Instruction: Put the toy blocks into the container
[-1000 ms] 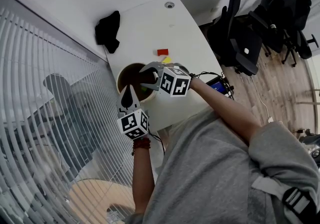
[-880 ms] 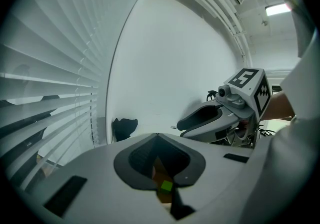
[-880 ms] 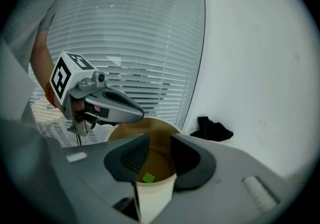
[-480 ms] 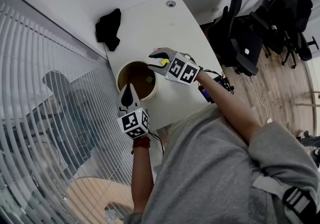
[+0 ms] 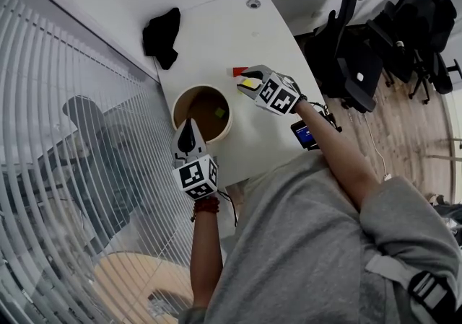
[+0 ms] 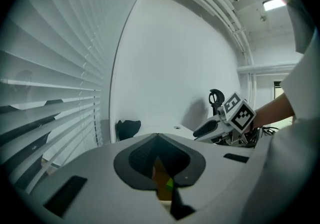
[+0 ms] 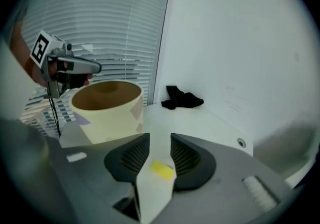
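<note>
Looking down over the person's shoulder, I see the white table [image 5: 216,27] running up the middle of the head view, with the round tan container [image 7: 107,113] near its lower left edge. One green block [image 5: 220,112] already lies on the container's floor, so at least part of the job looks done. The right gripper [image 5: 245,79] sits just right of the container with its jaws apart. A yellow block [image 7: 161,169] lies flat on the table between the pads, with a gap on either side, so nothing is gripped yet. A red block [image 5: 238,71] waits on the bare tabletop just above that gripper. I can spot no other blocks, so I judge two are left: the yellow one about to be grasped, then the red. The left gripper [image 5: 190,126] has its tips closed together on nothing, by the container's lower rim, and I cannot tell whether it touches it. A black cloth [image 5: 164,37] lies at the upper left, out of the way.
</note>
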Motion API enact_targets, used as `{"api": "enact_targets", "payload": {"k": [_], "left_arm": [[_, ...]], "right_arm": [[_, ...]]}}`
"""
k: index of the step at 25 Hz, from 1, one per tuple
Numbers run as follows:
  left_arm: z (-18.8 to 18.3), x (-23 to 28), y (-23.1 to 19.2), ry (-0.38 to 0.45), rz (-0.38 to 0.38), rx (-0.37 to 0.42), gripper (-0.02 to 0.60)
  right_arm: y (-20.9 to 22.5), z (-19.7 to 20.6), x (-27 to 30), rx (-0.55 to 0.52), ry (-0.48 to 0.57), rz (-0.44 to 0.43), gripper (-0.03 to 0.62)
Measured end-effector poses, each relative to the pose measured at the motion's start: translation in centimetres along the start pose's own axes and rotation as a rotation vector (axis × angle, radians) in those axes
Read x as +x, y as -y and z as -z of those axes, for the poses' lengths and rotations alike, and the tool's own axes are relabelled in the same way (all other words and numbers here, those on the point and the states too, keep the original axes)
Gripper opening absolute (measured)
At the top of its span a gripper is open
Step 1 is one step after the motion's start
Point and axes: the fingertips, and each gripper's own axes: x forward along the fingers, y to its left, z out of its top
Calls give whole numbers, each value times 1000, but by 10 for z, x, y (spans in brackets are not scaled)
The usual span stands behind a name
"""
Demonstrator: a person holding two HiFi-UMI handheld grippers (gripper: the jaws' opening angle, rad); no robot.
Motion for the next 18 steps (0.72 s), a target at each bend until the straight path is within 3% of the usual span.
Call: {"api": "enact_targets", "payload": {"k": [11,18], "left_arm": [[2,-1,0,-2,-4,1,8],[2,-2,2,-2,0,2,8]], "right_arm": [[7,48,33,39,-165,40,144],[7,75,48,73,-249,49,179]]}}
